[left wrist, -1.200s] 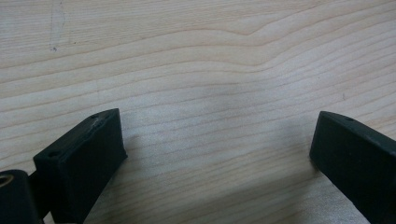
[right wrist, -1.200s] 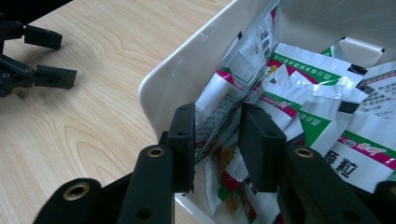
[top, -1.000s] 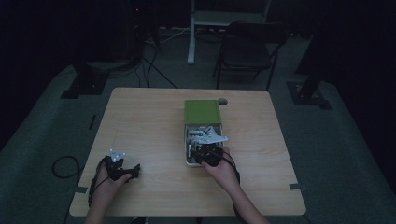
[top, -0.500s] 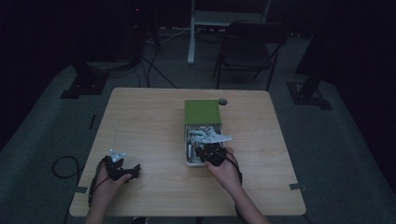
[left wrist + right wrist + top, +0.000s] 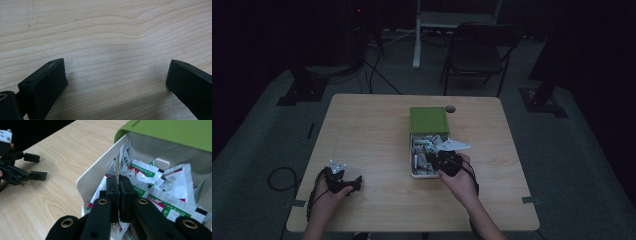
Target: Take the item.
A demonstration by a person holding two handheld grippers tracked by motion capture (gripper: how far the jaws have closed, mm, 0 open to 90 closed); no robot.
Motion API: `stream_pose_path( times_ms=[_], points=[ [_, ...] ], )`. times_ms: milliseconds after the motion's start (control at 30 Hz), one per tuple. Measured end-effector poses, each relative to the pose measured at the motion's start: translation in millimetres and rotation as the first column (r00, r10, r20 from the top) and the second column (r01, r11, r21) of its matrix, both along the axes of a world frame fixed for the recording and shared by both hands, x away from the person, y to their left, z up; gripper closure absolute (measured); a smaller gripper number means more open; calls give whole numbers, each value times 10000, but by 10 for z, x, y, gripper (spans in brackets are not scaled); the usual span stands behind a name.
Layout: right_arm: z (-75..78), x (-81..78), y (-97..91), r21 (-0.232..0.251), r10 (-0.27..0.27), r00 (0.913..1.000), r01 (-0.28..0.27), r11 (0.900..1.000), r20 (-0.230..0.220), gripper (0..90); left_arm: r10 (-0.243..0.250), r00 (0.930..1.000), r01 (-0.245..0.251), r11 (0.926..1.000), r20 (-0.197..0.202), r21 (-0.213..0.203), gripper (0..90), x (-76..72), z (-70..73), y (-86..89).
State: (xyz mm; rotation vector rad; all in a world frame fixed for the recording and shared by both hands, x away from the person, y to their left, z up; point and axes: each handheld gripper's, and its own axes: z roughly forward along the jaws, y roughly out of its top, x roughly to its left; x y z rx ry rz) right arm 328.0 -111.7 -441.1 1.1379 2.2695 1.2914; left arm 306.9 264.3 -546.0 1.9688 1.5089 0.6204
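my right tongs [image 5: 119, 185] sit pinched on a sachet [image 5: 120, 166] standing upright in the box [image 5: 411, 159] — left tongs [image 5: 117, 82] wide open, empty, far off on the desk [image 5: 372, 135].

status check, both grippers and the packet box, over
Left gripper open, idle on table. Right gripper shut on packet in white box. Nothing in the way.

Pale wooden worktop [image 5: 372, 135] standing on grey floor. White box [image 5: 411, 161] with green lid [image 5: 428, 120] sitting right of centre. Small round object [image 5: 450, 108] lying just beyond the lid.
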Motion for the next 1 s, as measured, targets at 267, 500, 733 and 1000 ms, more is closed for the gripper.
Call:
stream_pose_path(
  times_ms=[267, 500, 733, 1000],
  points=[
    [131, -62, -77, 372, 33, 9993, -46, 9993, 362, 885, 9, 10000, -9, 10000, 9, -33, 33, 0, -1, -1],
    [251, -91, -174, 634, 37, 9983, -74, 9980, 589, 885, 16, 10000, -16, 10000, -3, -22, 33, -1, -1, -2],
    [354, -109, -285, 947, -108, 9969, 34, 9955, 779, 885, 21, 10000, -21, 10000, 2, -40, 33, -1, -1, -2],
    [452, -123, -430, 1134, -368, 9950, 262, 9932, 927, 886, 34, 10000, -34, 10000, -8, -30, 33, -2, 0, -3]
  ],
)
